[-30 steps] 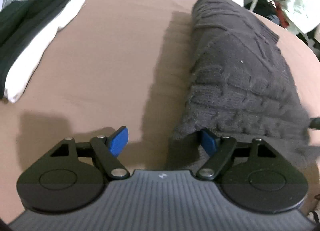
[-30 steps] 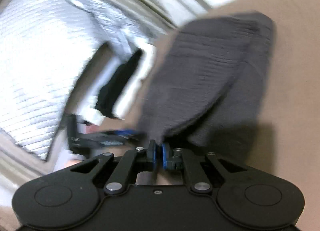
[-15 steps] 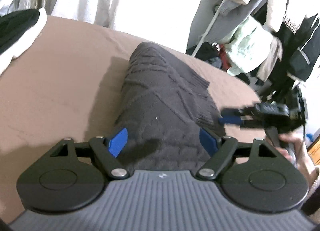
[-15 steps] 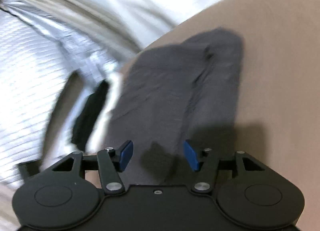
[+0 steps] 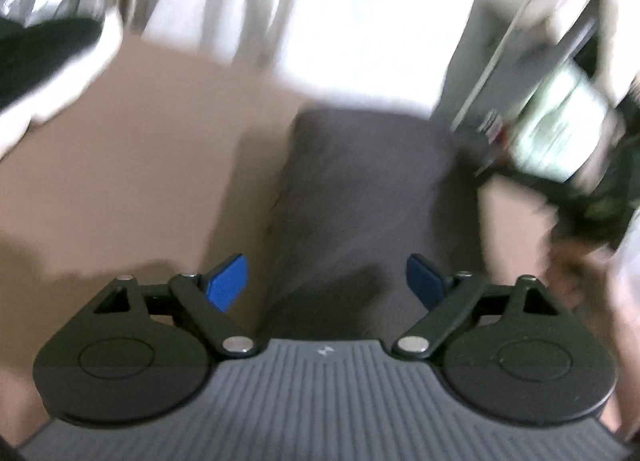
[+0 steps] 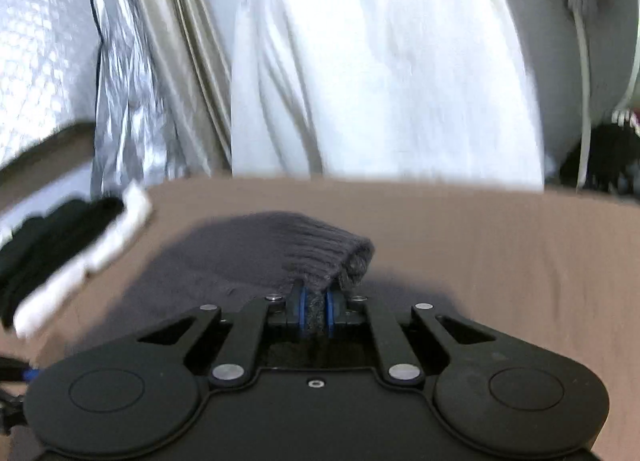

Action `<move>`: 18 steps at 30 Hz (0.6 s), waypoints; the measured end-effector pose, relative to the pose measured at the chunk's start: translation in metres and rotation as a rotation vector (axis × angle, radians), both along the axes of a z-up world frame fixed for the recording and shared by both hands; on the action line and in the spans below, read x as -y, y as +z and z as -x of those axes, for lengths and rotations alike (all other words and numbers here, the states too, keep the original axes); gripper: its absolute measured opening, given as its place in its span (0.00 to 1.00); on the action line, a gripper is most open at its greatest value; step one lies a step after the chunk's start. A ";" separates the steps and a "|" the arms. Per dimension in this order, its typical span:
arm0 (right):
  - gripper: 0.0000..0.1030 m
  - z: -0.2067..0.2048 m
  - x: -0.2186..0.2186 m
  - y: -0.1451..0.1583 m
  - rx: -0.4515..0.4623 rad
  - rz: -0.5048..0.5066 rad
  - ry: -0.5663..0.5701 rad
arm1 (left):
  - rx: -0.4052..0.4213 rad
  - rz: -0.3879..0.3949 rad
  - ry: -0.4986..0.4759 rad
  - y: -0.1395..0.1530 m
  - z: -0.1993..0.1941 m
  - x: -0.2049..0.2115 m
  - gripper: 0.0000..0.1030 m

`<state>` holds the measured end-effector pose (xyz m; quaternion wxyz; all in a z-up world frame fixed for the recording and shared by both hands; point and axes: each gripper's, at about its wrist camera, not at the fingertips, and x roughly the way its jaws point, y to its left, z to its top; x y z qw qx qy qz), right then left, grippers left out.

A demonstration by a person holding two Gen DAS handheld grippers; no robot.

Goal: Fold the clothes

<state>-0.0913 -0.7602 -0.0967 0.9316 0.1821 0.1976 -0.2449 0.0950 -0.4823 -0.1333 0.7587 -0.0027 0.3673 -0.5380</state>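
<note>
A dark grey knit sweater (image 5: 360,189) lies folded lengthwise on the brown bed surface (image 5: 140,149). My left gripper (image 5: 326,279) hovers over its near end with its jaws wide apart and opening; the blue pads (image 5: 228,281) stand either side of the knit without pressing it. In the right wrist view the sweater (image 6: 280,249) rises in a ribbed fold toward my right gripper (image 6: 316,307), which is shut on a bunch of that knit edge. The left wrist view is blurred by motion.
A folded black and white stack (image 5: 48,57) sits at the bed's left, also in the right wrist view as the stack (image 6: 60,245). White curtain (image 6: 380,61) and silver sheeting (image 6: 120,81) hang behind. Clothes clutter (image 5: 560,133) stands at the right.
The right gripper opened over the sweater, swung round and shut on its ribbed edge. The left gripper moved from the sweater's side to above its near end, jaws wider.
</note>
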 end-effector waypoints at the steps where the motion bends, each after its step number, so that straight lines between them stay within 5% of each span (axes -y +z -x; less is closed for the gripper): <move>1: 0.22 -0.003 0.006 0.000 -0.018 -0.029 -0.014 | 0.014 0.010 -0.004 0.004 0.002 0.001 0.87; 3: 0.35 -0.011 0.017 -0.009 -0.082 -0.086 -0.054 | 0.102 -0.179 0.029 -0.004 0.008 0.022 0.88; 5: 0.35 -0.014 0.016 -0.022 -0.170 -0.083 -0.098 | 0.157 -0.333 0.062 -0.022 0.007 0.033 0.89; 9: 0.41 0.017 0.000 -0.029 -0.085 -0.224 -0.094 | -0.011 -0.273 0.096 -0.034 -0.013 0.013 0.89; 12: 0.41 0.029 -0.026 -0.023 -0.005 -0.296 0.020 | 0.011 -0.287 0.153 -0.027 -0.018 0.005 0.94; 14: 0.41 0.021 -0.062 -0.015 -0.065 -0.211 0.143 | 0.069 -0.314 0.186 -0.025 -0.020 0.007 0.98; 18: 0.46 0.002 -0.125 -0.035 -0.374 -0.046 0.286 | 0.055 -0.263 0.159 -0.016 -0.024 -0.003 0.97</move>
